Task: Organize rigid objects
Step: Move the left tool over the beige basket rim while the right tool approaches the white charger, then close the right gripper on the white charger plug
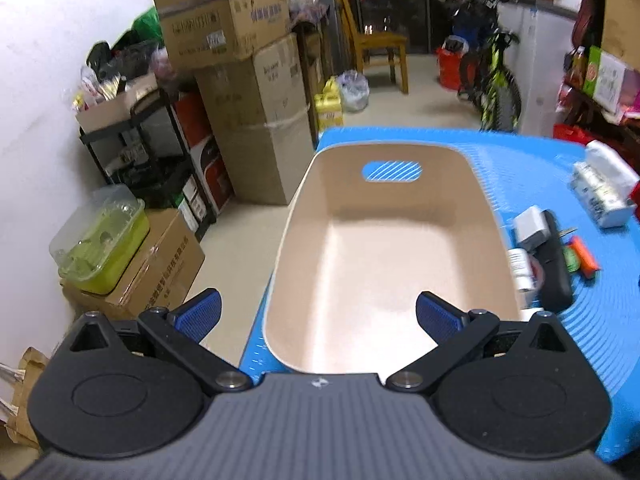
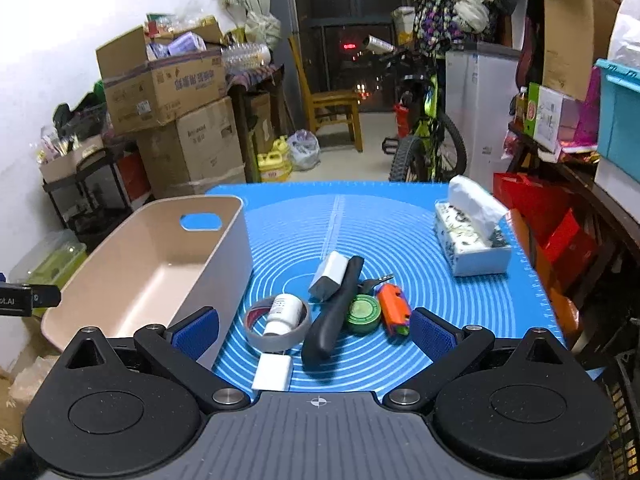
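Observation:
An empty beige bin (image 1: 384,256) with a handle slot stands at the left of the blue mat (image 2: 400,224); it also shows in the right wrist view (image 2: 152,256). A cluster of small objects lies on the mat: a grey tape roll (image 2: 276,330) with a white bottle (image 2: 284,312) on it, a black handle (image 2: 336,312), a grey-white block (image 2: 329,276), a green round tin (image 2: 362,314), an orange item (image 2: 394,308), a white cube (image 2: 273,372). My left gripper (image 1: 318,316) is open above the bin's near end. My right gripper (image 2: 314,334) is open, just before the cluster.
A tissue box (image 2: 472,236) sits at the mat's right. Cardboard boxes (image 1: 240,80) stand on the left. A wooden chair (image 2: 332,108) and a bicycle (image 2: 428,132) stand behind the table. Red bags (image 2: 532,200) and shelves stand on the right.

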The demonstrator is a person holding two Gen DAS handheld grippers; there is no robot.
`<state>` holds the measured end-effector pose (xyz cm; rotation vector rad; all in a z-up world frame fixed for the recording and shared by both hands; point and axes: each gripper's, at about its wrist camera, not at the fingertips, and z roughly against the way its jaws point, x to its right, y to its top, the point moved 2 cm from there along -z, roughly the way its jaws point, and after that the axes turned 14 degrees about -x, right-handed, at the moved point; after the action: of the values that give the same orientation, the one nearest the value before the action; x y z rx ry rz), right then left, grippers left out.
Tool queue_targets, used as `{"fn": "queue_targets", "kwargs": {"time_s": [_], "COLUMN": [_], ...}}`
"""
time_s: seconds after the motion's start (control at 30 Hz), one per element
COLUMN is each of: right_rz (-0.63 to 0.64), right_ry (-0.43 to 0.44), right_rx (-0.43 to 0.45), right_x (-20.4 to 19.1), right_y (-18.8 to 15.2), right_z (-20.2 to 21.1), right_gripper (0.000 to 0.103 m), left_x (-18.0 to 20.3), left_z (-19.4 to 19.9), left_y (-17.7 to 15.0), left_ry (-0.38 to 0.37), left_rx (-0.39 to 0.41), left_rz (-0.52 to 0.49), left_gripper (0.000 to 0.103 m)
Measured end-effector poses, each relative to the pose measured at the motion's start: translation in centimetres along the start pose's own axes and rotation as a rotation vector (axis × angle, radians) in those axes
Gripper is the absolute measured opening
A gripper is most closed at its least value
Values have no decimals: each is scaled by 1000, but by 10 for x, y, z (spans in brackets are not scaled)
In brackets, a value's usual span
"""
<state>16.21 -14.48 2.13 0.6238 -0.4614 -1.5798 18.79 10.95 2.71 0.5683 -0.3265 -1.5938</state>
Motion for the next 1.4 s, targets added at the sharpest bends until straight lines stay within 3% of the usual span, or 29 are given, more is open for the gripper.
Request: {"fn": "queue_targets", "kwargs": {"time_s": [0.17,0.33,0.43,0.53,0.67,0.83,0.97,1.1,1.17,1.4], "right_rz": [0,15,-2,-20,-11,51,54,53,44,29], "right_ry": [-15,-30,-21,-14,-10,-38,-49,-66,-68,-82], "right_rx": [-77,-179,-248,-290,-327,-353,-373,-394,-403,-407], "right_x": [-6,-11,-13,-15,-24,-41,-47,-51,-51,-51], "right_y": [17,11,7,2,-3,-11,-13,-14,-15,-15], "right_z": [-46,-88,-108,-123,-138,-147,-152,-160,-163,-170], "right_gripper": [101,98,96,95,94,93,90,85,83,78], "left_x": [-26,-39,-42,-46,-50,-47,-46,-47,-48,-49], "left_z": [-38,-65,-76,-86,-95,-98,-110,-113,-113,-114], "left_y": [13,15,14,11,10,13,13,13,15,17], "left_ry": [-24,-51,-86,-97,-131,-150,-153,-158,-158,-164], "left_rx": [-70,-129,-173,-212,-245,-262,-301,-307,-304,-309], "left_rz": [55,70,73,87,103,99,90,83,80,76], "left_gripper": [102,101,81,77,59,49,21,19,7,6]}}
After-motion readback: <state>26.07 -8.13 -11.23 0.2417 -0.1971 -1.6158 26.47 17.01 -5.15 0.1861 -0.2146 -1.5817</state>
